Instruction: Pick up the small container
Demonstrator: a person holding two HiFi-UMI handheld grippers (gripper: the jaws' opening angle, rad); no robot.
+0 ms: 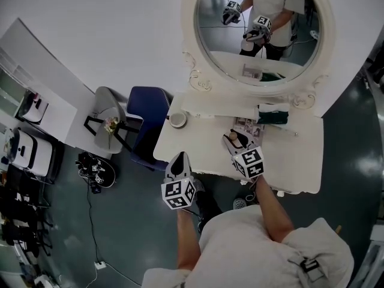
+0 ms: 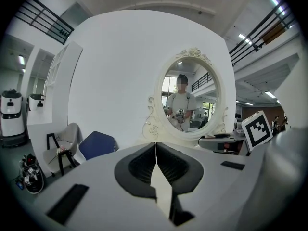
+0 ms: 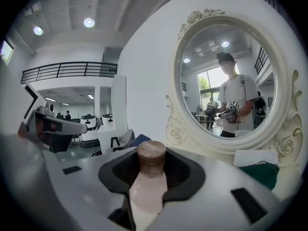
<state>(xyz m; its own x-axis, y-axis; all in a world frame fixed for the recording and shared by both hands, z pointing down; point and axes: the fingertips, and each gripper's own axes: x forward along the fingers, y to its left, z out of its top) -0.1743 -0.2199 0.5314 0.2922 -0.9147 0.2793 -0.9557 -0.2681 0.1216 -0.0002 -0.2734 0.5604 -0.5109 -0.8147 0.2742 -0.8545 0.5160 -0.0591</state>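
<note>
The small container point(image 3: 149, 177), a pale pink bottle with a brown cap, stands between the jaws of my right gripper point(image 1: 236, 141), which is shut on it. In the head view the container point(image 1: 239, 140) is held above the middle of the white vanity table point(image 1: 300, 161). My left gripper point(image 1: 179, 162) hangs by the table's front left edge. Its jaws point(image 2: 156, 150) are shut with nothing between them, and it points toward the oval mirror point(image 2: 188, 97).
An ornate oval mirror point(image 1: 258, 35) rises behind the table. On the tabletop are a round white cup point(image 1: 177, 120) at the left, a printed sheet point(image 1: 247, 126) and a folded green cloth point(image 1: 273, 114). A blue chair point(image 1: 147, 110) and a grey chair point(image 1: 111, 122) stand to the left.
</note>
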